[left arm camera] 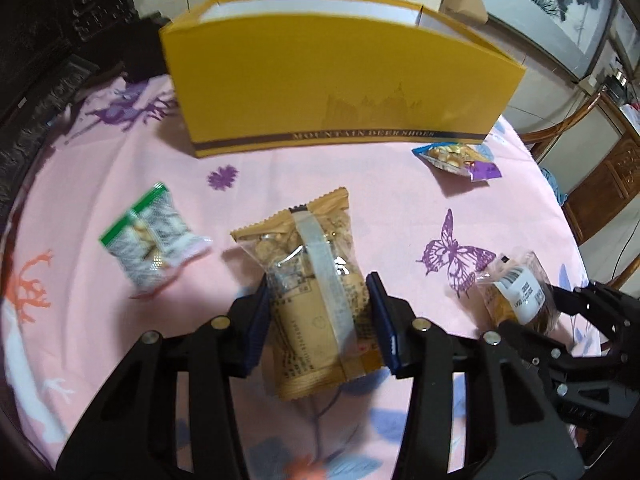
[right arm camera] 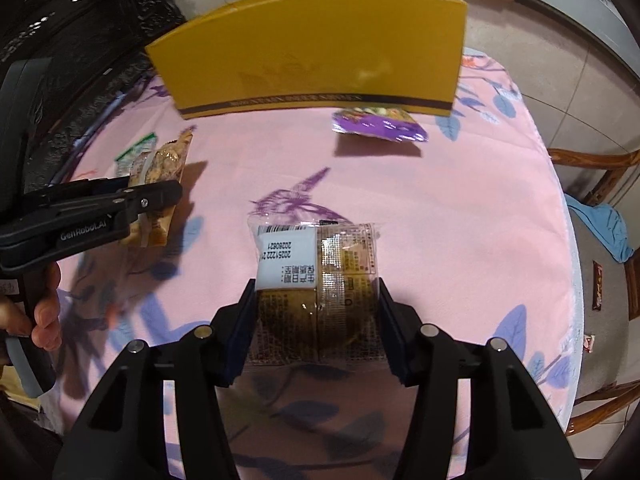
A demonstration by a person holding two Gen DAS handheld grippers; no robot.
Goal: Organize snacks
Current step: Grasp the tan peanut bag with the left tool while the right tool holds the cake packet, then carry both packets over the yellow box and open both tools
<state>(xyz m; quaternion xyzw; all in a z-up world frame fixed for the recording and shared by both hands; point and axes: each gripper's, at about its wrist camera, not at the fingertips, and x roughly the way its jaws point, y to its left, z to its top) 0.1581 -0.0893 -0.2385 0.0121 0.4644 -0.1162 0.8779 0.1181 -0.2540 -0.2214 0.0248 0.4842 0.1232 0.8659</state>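
Snacks lie scattered on a table (left arm camera: 360, 184) under a pink floral cloth. The left gripper (left arm camera: 320, 316) has its jaws clamped on a tan cookie packet (left arm camera: 316, 280). The right gripper (right arm camera: 316, 320) grips a brown pastry packet (right arm camera: 320, 280) (white label on top). Far back stands a yellow box (left arm camera: 332, 92), a purple packet (right arm camera: 380, 124) near it, a green-edged packet (left arm camera: 152, 240) at left.

You are at a table under a pink cloth (right arm camera: 460, 208) printed with butterflies. Dark carved furniture (left arm camera: 44, 60) stands far left; wooden chairs (right arm camera: 600, 176), framed pictures (left arm camera: 552, 4) and a tiled floor (right arm camera: 560, 80) lie right.
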